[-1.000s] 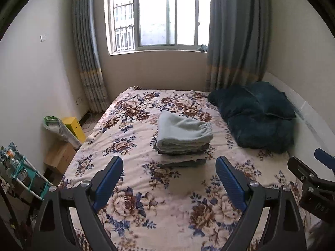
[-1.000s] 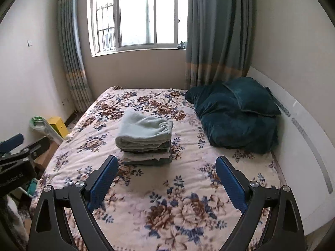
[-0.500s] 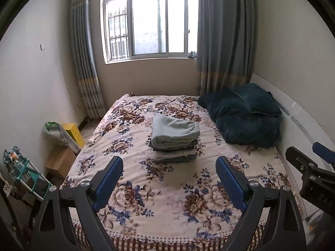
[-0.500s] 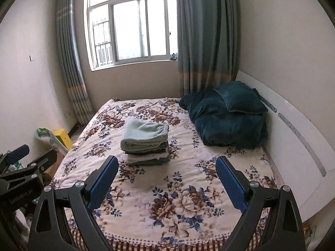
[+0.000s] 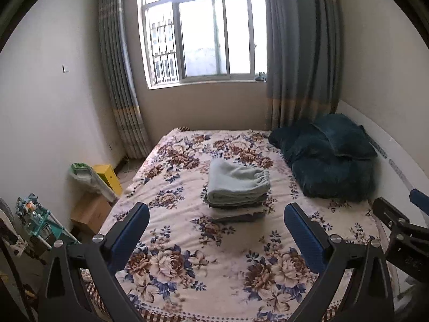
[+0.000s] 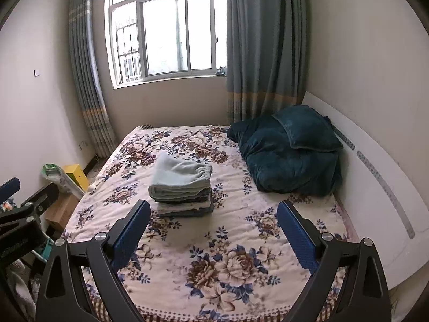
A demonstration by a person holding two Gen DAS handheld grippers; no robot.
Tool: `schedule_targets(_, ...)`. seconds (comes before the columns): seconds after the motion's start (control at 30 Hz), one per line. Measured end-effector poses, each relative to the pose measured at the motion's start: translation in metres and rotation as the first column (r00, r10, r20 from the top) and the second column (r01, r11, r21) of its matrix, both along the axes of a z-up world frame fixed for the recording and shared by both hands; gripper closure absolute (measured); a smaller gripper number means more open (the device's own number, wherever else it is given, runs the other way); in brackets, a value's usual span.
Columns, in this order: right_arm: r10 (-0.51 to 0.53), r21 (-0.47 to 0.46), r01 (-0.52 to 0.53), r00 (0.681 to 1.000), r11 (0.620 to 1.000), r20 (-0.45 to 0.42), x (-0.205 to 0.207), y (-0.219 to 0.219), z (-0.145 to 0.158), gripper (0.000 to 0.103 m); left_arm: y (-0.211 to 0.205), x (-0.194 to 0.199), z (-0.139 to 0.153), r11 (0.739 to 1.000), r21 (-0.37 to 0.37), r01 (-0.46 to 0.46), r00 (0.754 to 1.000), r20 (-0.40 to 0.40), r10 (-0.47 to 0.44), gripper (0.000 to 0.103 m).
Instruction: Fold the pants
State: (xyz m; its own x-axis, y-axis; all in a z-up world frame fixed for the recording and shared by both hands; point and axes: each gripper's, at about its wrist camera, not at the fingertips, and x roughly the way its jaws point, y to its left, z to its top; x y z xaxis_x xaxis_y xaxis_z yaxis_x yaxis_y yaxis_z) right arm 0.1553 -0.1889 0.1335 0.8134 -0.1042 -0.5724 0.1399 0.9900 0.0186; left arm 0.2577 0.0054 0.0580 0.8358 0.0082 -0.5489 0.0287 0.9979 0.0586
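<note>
Folded light green pants lie on top of a small stack of folded clothes in the middle of the flowered bed. The same pants and bed show in the right wrist view. My left gripper hovers over the near end of the bed, well back from the stack; its jaws are opening and hold nothing. My right gripper is also open and empty, level with the left one. Each gripper shows at the edge of the other's view: right, left.
A dark teal duvet with a pillow is heaped at the bed's far right by the white headboard. On the floor to the left stand a yellow box, a cardboard box and a small rack.
Both grippers have drawn back and risen away from the stack. The bed's near edge has come into view and the folded pants look farther off.
</note>
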Motion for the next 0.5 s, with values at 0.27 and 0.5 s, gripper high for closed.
schedule_targets(0.27,0.002,-0.011,-0.002,0.999,1.000,-0.034,0.034,0.007,-0.003,0.006,0.003,0.023,-0.018,1.000,-0.001,-0.026,0.998,-0.057,0.026,0.000)
schedule_targets(0.5,0.009,0.001,-0.009,0.997,1.000,-0.074,0.046,0.010,-0.020,0.006,0.005,0.030,-0.024,1.000,0.006,-0.025,0.996,-0.080,0.026,0.000)
